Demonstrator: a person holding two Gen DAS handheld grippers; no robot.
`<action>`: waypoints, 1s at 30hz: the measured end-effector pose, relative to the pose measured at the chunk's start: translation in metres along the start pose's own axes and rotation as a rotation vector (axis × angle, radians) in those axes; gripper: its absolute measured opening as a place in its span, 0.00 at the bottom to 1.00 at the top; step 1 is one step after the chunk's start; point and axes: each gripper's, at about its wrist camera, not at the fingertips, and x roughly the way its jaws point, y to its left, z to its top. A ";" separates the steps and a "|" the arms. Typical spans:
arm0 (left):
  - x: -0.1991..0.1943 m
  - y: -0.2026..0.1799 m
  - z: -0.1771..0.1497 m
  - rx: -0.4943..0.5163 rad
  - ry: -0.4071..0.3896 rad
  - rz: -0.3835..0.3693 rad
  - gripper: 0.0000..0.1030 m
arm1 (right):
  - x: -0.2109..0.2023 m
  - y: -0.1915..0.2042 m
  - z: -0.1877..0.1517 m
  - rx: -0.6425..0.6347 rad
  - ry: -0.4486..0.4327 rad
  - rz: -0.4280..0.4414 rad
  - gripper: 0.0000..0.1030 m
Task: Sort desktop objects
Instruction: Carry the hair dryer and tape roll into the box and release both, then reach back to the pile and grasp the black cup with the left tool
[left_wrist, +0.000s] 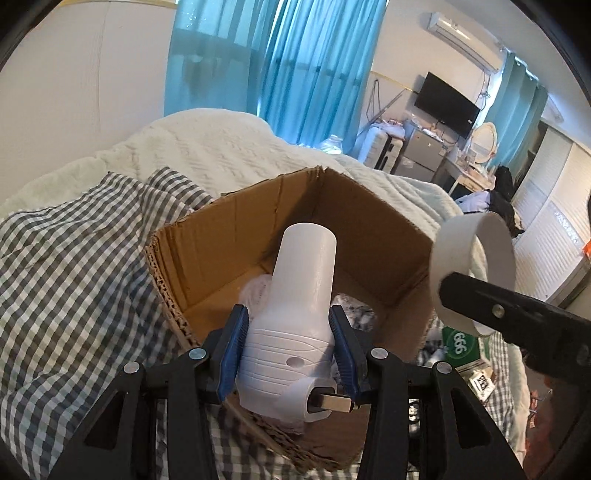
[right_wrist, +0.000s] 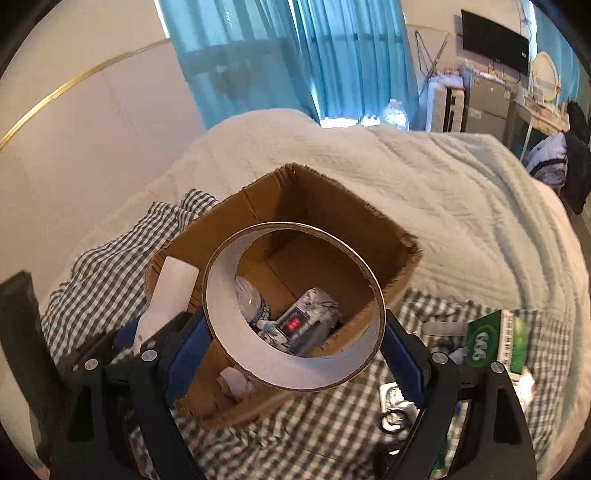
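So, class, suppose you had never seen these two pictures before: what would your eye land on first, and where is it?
Probably the white plastic device clamped in the left gripper, held over the open cardboard box on the checked cloth. Next, the big tape ring gripped by the right gripper, framing a plastic bottle lying inside the box. A green carton lies on the cloth to the right.

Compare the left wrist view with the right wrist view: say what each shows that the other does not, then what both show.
Left wrist only: the white bottle's whole body clamped in the left gripper.
Right wrist only: the box's contents, a plastic water bottle and a patterned packet.
Both: the cardboard box, the white ring held by the right gripper, the green carton, the checked cloth.
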 end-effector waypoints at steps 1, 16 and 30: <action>0.001 0.001 0.000 0.005 -0.001 0.002 0.44 | 0.003 -0.002 -0.001 0.005 -0.002 0.004 0.85; -0.013 -0.021 -0.004 0.038 -0.056 -0.033 0.82 | -0.024 -0.046 -0.001 0.125 -0.101 0.045 0.90; -0.004 -0.123 -0.086 0.280 0.114 -0.204 0.82 | -0.071 -0.177 -0.124 0.296 -0.070 -0.224 0.90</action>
